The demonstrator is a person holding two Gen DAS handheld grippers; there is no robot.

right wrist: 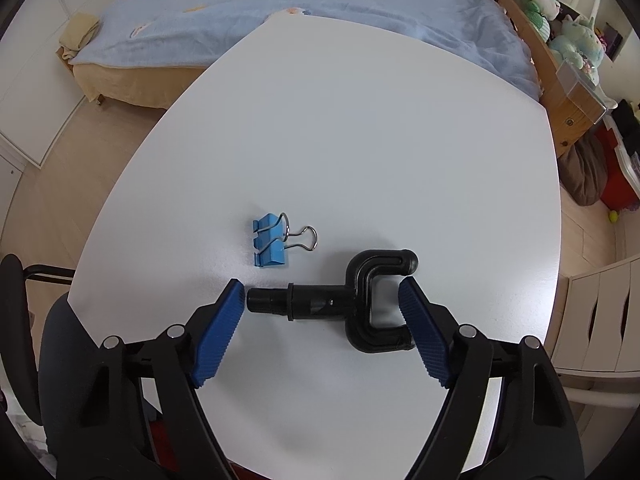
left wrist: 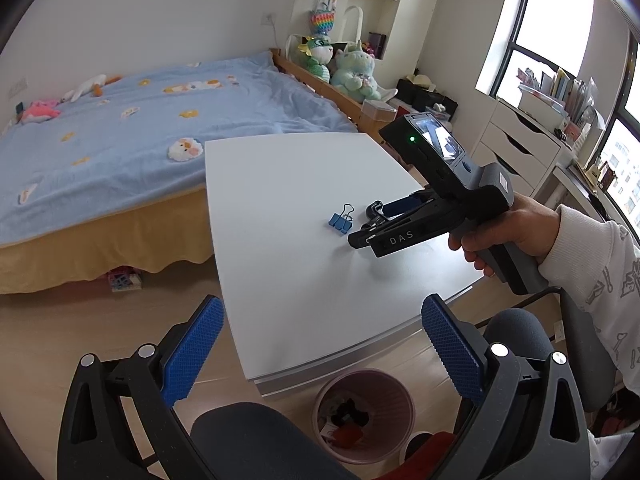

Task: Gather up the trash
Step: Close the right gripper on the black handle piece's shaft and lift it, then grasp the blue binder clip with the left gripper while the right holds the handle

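Straddling the black forked attachment [right wrist: 356, 300] on the white tabletop [right wrist: 340, 140], the right gripper [right wrist: 322, 304] is spread, its blue pads flanking the piece end to end without visibly pressing it; whether either pad touches, I cannot tell; no grip looks made yet. Just beside the attachment, on its stem side, lies a blue binder clip [right wrist: 271, 246], untouched. The left gripper [left wrist: 322, 350] hangs spread and empty near the tabletop edge, above the pink wastebasket [left wrist: 394, 394] on the floor; that basket already holds some dark and red scraps. Judging from this, collection is partly done; two pieces remain on the tabletop, the attachment apparently next.
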